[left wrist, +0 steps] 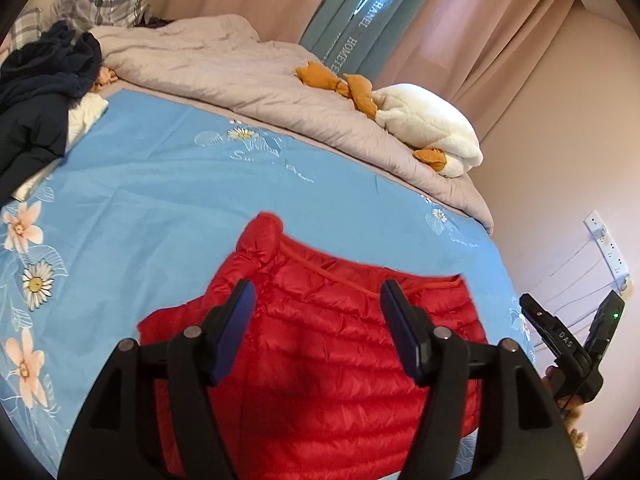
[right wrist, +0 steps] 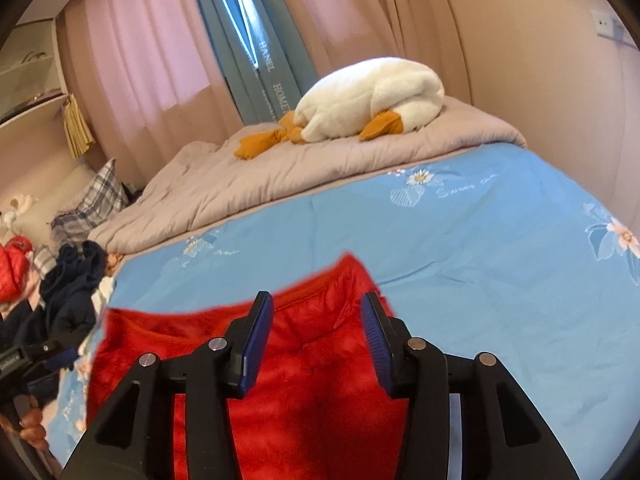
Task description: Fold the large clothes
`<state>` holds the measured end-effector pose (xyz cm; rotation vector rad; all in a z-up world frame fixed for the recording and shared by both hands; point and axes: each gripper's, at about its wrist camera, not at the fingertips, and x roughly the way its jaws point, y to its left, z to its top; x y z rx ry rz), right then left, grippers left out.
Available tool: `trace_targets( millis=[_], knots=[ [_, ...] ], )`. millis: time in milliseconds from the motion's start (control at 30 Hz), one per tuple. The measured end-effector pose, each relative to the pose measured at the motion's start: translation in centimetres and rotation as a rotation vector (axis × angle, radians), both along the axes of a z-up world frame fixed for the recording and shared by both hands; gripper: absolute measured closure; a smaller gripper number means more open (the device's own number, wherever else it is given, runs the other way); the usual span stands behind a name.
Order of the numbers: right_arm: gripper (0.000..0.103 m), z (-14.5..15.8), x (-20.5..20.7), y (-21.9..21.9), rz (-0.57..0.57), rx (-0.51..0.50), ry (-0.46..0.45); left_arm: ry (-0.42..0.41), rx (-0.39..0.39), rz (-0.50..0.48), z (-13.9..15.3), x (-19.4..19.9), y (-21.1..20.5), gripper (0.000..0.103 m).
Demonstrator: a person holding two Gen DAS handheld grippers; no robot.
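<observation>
A red quilted down jacket [left wrist: 320,344] lies folded on the blue flowered bedsheet [left wrist: 160,184], a puffy sleeve end at its far left corner. My left gripper [left wrist: 318,300] hovers over its near part, jaws apart, nothing between the blue pads. The right wrist view shows the same red jacket [right wrist: 312,392], blurred, below my right gripper [right wrist: 318,314], whose jaws also stand apart and hold nothing. The right gripper's body [left wrist: 572,344] shows at the right edge of the left wrist view, in a hand.
A grey quilt [left wrist: 240,76] lies bunched along the bed's far side with a white plush goose [left wrist: 428,128] on it. Dark clothes [left wrist: 36,92] are piled at the left by plaid pillows [left wrist: 108,0]. Pink curtains and a wall with a power strip [left wrist: 608,244] border the bed.
</observation>
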<state>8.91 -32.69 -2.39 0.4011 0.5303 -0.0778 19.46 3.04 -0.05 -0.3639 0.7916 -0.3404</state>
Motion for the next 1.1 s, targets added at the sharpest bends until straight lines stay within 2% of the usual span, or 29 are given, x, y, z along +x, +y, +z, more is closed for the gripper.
trace_targets(
  millis=[100,167,233,333,400,600,833,933,1100],
  knots=[
    [0.056,0.5,-0.7,0.0,-0.008,-0.009,-0.008,-0.014,0.008,0.013,0.6,-0.9,0.5,0.034],
    [0.05,0.7,-1.2,-0.1,-0.009,-0.008,-0.015,-0.017,0.007,0.016,0.7,-1.4,0.7,0.033],
    [0.049,1.0,-1.8,-0.1,-0.004,-0.006,-0.021,-0.021,0.016,0.021,0.9,-2.3,1.1,0.032],
    [0.039,1.0,-2.4,0.1,-0.008,-0.021,-0.017,-0.013,0.027,0.034,0.8,-3.1,1.6,0.028],
    [0.038,0.8,-2.8,0.3,-0.005,-0.031,-0.01,-0.004,0.028,0.043,0.5,-3.7,1.9,0.028],
    [0.036,-1.0,-3.7,0.6,0.006,-0.044,0.056,0.054,0.056,0.071,-1.7,-5.1,2.8,0.027],
    [0.035,-5.0,-4.6,0.2,-0.012,-0.015,0.187,0.154,0.088,0.07,-5.9,-6.1,2.7,0.027],
    [0.035,-6.1,-5.0,-0.2,-0.017,0.007,0.218,0.172,0.078,0.055,-7.0,-6.5,2.4,0.028],
    [0.035,-7.1,-5.3,-0.6,-0.029,0.024,0.246,0.194,0.112,0.05,-8.2,-6.5,1.9,0.028]
  ],
)
